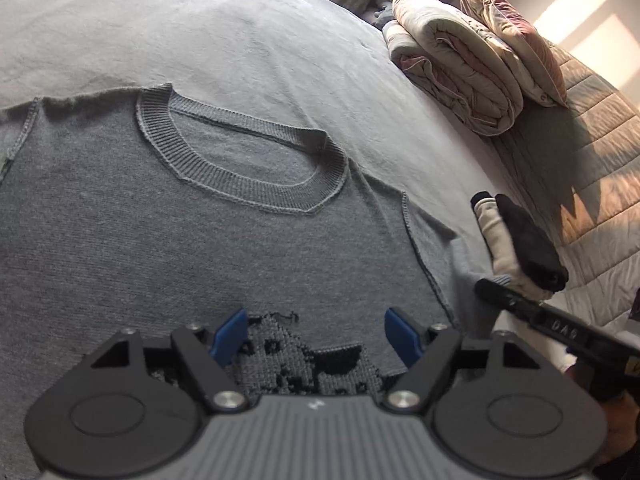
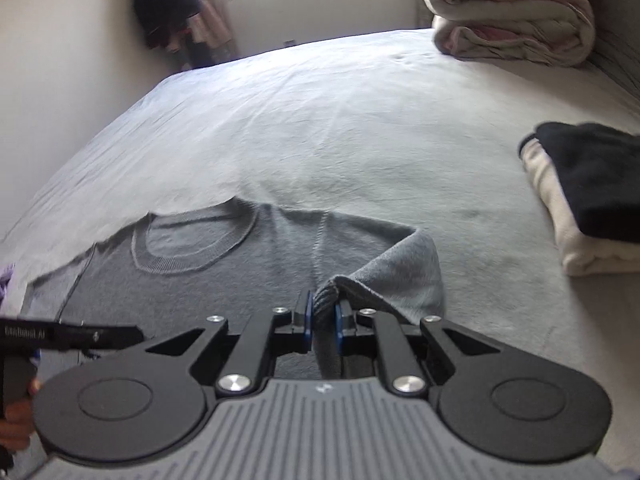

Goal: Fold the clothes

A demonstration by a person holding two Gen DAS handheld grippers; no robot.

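A grey knit sweater [image 1: 200,220] lies flat on the bed with its ribbed round collar [image 1: 240,160] toward the far side. My left gripper [image 1: 316,332] hovers open over the chest, where a black knitted pattern [image 1: 320,364] shows between its blue pads [image 1: 230,338]. In the right wrist view the sweater [image 2: 200,272] spreads to the left, and its right sleeve [image 2: 400,268] is lifted and folded inward. My right gripper [image 2: 323,314] is shut on the sleeve's ribbed cuff, which bunches between the pads. The left gripper's finger [image 2: 72,336] pokes in at the left edge.
A pale grey sheet [image 2: 360,120] covers the bed. A folded stack, black on cream [image 2: 580,200], sits to the right of the sweater. A rolled duvet [image 2: 512,12] and a pillow [image 1: 508,32] lie at the head end. Dark clothes [image 2: 172,0] hang by the wall.
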